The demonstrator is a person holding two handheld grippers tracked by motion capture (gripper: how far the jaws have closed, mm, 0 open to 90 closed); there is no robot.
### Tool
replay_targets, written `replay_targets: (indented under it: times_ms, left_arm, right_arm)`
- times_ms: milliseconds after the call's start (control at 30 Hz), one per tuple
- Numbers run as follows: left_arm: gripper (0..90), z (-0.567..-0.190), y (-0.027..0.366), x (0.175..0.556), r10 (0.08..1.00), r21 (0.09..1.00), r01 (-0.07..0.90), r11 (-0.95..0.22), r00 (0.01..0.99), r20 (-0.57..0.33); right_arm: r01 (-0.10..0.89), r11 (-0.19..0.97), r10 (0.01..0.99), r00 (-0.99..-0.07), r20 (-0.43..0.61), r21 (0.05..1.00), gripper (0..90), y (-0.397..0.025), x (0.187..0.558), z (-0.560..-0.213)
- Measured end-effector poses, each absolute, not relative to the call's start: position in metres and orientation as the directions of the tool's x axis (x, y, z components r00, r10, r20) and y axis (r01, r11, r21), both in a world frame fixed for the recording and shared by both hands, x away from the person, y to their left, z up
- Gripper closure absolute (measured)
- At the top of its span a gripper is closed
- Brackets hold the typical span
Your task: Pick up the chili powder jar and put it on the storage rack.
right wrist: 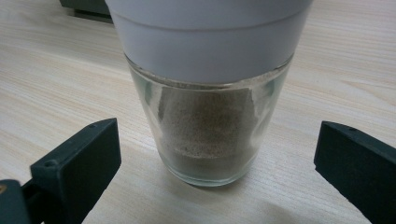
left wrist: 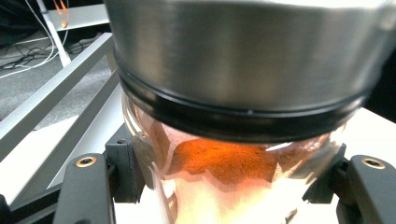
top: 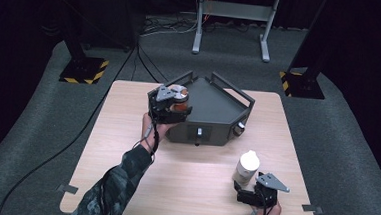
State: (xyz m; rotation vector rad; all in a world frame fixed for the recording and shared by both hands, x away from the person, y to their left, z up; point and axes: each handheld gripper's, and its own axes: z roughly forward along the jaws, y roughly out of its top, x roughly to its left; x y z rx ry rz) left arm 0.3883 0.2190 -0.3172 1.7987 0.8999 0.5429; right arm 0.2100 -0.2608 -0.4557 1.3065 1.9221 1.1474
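Left tool [top: 174, 108], clamped on the red jar [left wrist: 233, 158], holds it over the tray [top: 218, 109] at 11 o'clock; right tool [top: 250, 191] stands wide open around the white jar [right wrist: 210, 126] on the worktop [top: 174, 176] at 5 o'clock, not yet gripped.

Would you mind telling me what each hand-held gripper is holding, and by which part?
The left hand-held gripper clamps the orange spice jar by its glass body, below the metal lid. The right hand-held gripper is open around the white-capped jar, holding nothing.
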Motion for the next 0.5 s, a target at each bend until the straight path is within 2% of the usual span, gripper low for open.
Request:
replay_targets:
  times_ms: [500]
  left_arm:
    - [31.9,-0.322,0.211,0.403,0.801,0.913,0.343,-0.221,0.598,-0.030]
  right_arm:
    - [0.458,0.165,0.923,-0.384,0.027,0.874,0.0,-0.262,0.209,-0.456]
